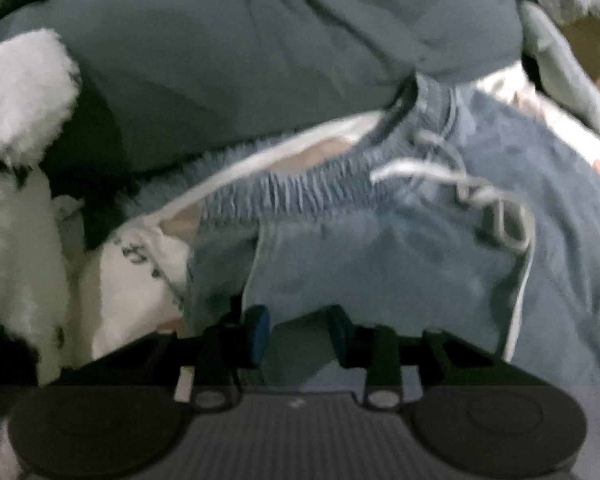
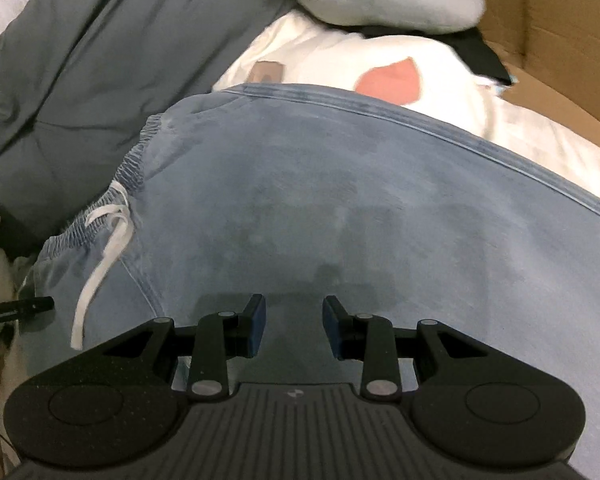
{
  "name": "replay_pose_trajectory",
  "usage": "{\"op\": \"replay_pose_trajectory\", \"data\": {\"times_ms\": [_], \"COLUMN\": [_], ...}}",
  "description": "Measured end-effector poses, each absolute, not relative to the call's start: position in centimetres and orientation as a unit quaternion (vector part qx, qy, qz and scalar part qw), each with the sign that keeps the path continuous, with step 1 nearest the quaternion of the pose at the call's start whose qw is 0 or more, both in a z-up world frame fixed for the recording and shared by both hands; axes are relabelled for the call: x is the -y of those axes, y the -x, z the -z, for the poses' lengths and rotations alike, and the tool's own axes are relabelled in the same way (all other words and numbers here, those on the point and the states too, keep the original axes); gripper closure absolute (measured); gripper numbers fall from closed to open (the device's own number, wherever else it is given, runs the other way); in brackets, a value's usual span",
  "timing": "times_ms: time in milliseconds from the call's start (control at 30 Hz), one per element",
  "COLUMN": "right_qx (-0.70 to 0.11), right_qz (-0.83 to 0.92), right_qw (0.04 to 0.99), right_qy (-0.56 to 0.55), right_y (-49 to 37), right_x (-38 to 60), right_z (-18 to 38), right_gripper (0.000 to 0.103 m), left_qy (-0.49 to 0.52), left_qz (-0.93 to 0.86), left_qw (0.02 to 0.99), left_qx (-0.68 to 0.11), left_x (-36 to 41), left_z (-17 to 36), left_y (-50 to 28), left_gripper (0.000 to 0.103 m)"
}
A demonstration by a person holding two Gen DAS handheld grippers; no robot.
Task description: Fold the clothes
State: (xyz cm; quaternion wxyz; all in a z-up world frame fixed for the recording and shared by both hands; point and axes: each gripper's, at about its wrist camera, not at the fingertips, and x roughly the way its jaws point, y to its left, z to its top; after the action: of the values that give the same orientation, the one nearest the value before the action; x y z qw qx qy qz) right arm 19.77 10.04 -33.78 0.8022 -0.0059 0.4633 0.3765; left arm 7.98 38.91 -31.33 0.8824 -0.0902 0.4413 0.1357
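Blue drawstring shorts (image 2: 340, 200) lie flat atop the clothes pile, both claws spread and empty — left gripper (image 1: 300, 330) near the elastic waistband (image 1: 300, 196), right gripper (image 2: 294, 326) mid-fabric; pinch edges only, avoid the drawstring (image 2: 104, 264).

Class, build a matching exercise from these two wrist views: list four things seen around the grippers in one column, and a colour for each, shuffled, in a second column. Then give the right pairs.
Things:
1. shorts
2. drawstring
3. cardboard box
4. fluffy item

Colours:
A. brown
B. faded blue
C. white with black spots
D. plain white

Pairs: 1-B, 2-D, 3-A, 4-C
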Motion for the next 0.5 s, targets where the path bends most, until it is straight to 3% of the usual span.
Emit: {"op": "replay_pose_trajectory", "data": {"times_ms": [500], "right_qx": [-0.41], "right_qz": [-0.436], "right_qw": [0.791], "right_qy": [0.131], "right_y": [-23.2], "right_x": [-26.1], "right_z": [34.6], "right_gripper": [0.073], "left_qy": [0.132], "left_qz": [-0.068], "left_qw": [0.883], "left_qx": [-0.446], "left_x": [-41.2], "left_z": [32.7], "left_y": [-9.2], "left_gripper": [0.057]}}
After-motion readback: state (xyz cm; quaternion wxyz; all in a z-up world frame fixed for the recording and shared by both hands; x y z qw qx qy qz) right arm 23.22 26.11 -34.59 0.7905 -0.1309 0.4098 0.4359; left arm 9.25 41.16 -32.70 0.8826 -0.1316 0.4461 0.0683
